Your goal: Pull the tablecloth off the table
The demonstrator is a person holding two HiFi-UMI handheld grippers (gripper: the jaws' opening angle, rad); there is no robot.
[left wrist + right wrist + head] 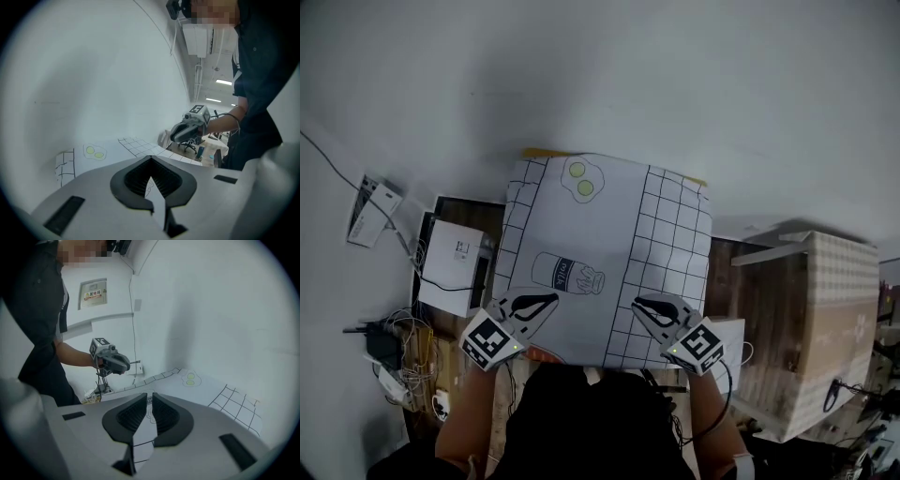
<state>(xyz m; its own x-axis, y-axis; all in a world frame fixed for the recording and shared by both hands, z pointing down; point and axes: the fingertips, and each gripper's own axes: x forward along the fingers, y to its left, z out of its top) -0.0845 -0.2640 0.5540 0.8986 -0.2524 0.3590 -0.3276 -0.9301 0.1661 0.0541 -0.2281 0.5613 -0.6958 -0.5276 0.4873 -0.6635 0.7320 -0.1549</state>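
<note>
Between the shut jaws of my left tool (151, 180) sits a pinch of the cloth (600, 234), taken at its near edge. My right tool (146, 416) is clamped the same way on the other near corner. From both tools the cloth runs straight away from me towards the wall (675, 75), its long axis along that line, spread over the worktop (733, 272). Neither hand is nearer: they sit level, one at each corner, close in front of me. I judge the pull must come straight back towards me, both tools together, or the cloth will skew.
</note>
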